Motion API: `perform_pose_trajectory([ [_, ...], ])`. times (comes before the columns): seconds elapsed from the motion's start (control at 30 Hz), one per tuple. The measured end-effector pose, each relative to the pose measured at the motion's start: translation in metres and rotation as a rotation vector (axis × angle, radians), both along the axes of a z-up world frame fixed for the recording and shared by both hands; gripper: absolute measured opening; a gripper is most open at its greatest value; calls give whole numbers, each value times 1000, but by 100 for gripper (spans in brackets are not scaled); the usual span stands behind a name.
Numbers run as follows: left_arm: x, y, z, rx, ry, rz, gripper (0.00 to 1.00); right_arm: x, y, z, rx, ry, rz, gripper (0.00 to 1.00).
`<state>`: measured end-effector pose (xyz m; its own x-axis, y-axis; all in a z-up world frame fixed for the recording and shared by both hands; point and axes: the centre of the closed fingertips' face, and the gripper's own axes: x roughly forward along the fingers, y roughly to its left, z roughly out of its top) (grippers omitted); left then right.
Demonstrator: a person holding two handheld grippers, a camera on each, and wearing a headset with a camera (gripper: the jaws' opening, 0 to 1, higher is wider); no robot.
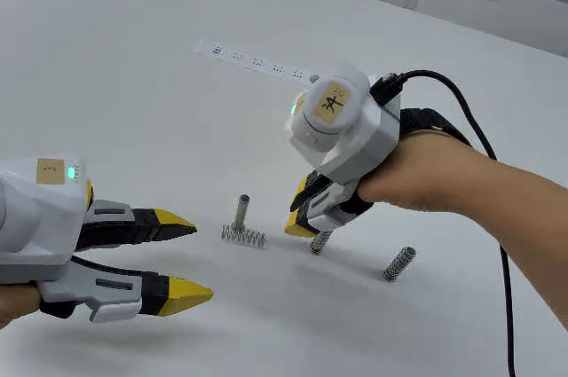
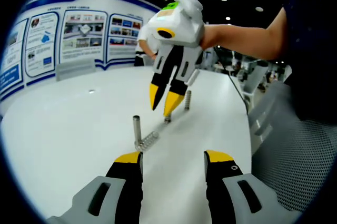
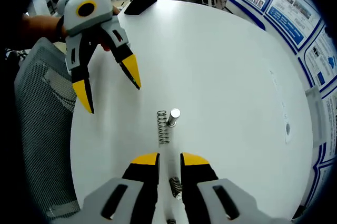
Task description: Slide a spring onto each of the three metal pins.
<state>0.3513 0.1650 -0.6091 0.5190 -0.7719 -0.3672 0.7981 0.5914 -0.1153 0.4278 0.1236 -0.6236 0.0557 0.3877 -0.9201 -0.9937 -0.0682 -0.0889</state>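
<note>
My left claw point(image 1: 202, 262) hangs low over the table point(image 1: 115, 75) with its jaws spread wide and nothing between them. The tips aim towards the bare pin point(image 1: 240, 211). That pin stands upright. The loose spring point(image 1: 244, 236) lies flat on the table at its foot, on the side nearer me, and seems to touch the base.

My right claw point(image 1: 303, 226) points steeply down, just to the right of the bare pin. Its jaws are parted by a narrow gap. In the right gripper view the second spring point(image 3: 174, 186) stands on end inside that gap. A sliver of table shows on either side of it, so the jaws are not pressed onto it. In the head view its lower end pokes out beneath the yellow tips, leaning a little. I cannot tell whether a pin runs up inside it.

The third spring point(image 1: 399, 263) stands on end farther right, well apart from both claws, and nothing touches it.

A paper strip point(image 1: 253, 61) lies on the far part of the table. A black cable point(image 1: 461, 106) runs from the right claw back over my wrist.
</note>
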Motion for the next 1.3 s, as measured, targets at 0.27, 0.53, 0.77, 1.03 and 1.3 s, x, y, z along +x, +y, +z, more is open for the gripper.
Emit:
perform_pose_trajectory([
  [0.27, -1, 2, -4, 6, 11, 2, 47, -6, 17, -24, 23, 28, 25, 16],
  [0.53, -1, 3, -5, 7, 20, 6, 47, -8, 19, -37, 10, 39, 51, 14],
  [0.77, -2, 2, -7, 10, 27, 4, 47, -8, 19, -43, 3, 43, 69, 12],
  [1.03, -2, 3, -8, 15, 29, 8, 46, -14, 17, -43, 4, 74, 67, 12],
  [1.3, -3, 1, -9, 27, 27, -2, 45, -38, 10, -26, -11, 75, 119, 11],
])
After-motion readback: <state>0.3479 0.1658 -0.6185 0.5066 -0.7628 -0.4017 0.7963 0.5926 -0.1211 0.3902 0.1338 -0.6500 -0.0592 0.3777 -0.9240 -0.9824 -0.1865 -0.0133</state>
